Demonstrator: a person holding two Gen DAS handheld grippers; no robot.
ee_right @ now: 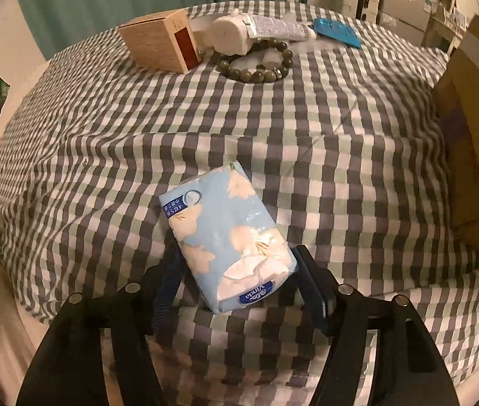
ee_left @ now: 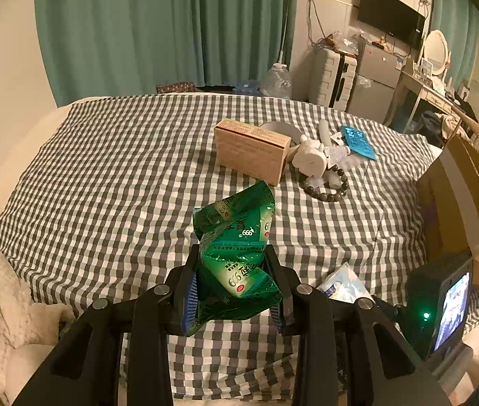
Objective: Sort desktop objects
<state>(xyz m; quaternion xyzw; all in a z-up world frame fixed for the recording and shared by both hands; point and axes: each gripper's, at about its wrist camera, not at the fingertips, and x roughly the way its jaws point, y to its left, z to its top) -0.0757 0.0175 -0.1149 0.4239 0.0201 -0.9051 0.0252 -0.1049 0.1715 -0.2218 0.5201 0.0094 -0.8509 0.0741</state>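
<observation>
- Green sachet strip (ee_left: 236, 257), frame centre, is pinched between the left gripper (ee_left: 234, 282) jaws, lifted clear.
- Tissue pack (ee_right: 226, 237) sits between the right gripper (ee_right: 239, 286) jaws; whether they press it, I cannot tell.
- Unsorted at upper frame: wooden box (ee_right: 158, 42), bead bracelet (ee_right: 256, 62), blue packet (ee_right: 336, 32); cardboard box (ee_right: 469, 135) right looks the likely destination.

1. We see the tissue pack (ee_right: 226, 237) lying on the surface (ee_right: 358, 155), near edge, between the right tool (ee_right: 239, 287) fingers.
2. Far side: box (ee_right: 158, 44) left, bracelet (ee_right: 256, 61) just right of it, tube (ee_right: 276, 27) behind the bracelet.
3. Cardboard carton (ee_right: 476, 128) at the surface's right edge.
4. Left tool (ee_left: 236, 280) clamps the sachet pack (ee_left: 236, 253) above the surface.
</observation>
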